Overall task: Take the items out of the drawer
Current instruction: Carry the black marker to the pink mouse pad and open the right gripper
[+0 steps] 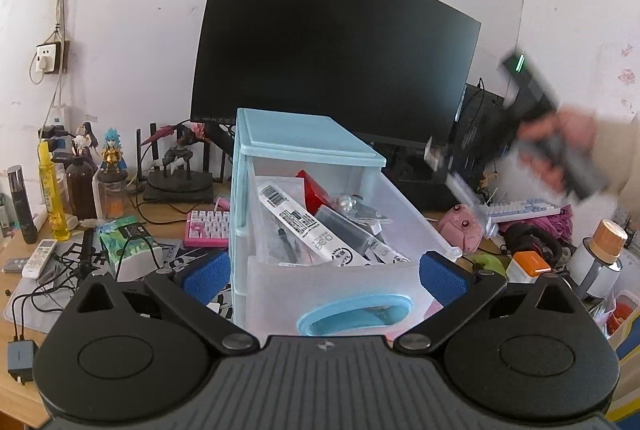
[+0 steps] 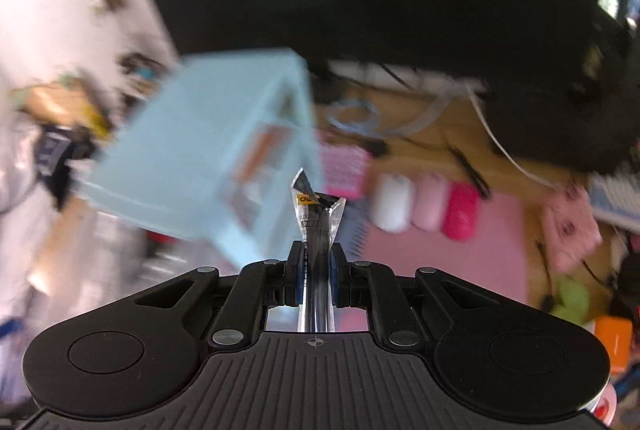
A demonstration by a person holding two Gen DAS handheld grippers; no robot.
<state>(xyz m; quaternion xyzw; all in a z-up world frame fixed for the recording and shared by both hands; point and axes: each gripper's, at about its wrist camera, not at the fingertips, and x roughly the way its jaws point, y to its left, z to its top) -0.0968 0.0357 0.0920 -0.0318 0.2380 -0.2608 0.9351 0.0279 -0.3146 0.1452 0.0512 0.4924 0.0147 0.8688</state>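
The drawer [image 1: 352, 230], the top one of a small pale-blue cabinet [image 1: 296, 137], stands pulled out toward the left wrist camera and is crowded with goods: a long white refill packet [image 1: 308, 230] with a barcode, a red box [image 1: 316, 189], a dark flat case [image 1: 344, 230] and some small clear pieces. One item is already out. A thin clear sachet [image 2: 318, 213] with a yellow label sits pinched between the blue pads of the right hand-held gripper [image 2: 317, 266], whose jaws are drawn narrow around it; its crumpled top pokes up past the fingertips. The right wrist view is heavily smeared, so that hand is judged to be in motion, with the cabinet to its left and a pink mat [image 2: 440, 254] on the wooden surface [image 2: 440, 133] below. From the left wrist view the right hand [image 1: 560, 149] shows as a blur, raised to the right of the drawer in front of the dark monitor [image 1: 332, 41]. The left hand-held gripper [image 1: 324, 270] is spread wide and holds nothing, its pads either side of the drawer front above the blue handle [image 1: 352, 314]. By these views the task is under way rather than finished: one sachet is lifted and needs setting down, and most of the contents are yet to be taken.
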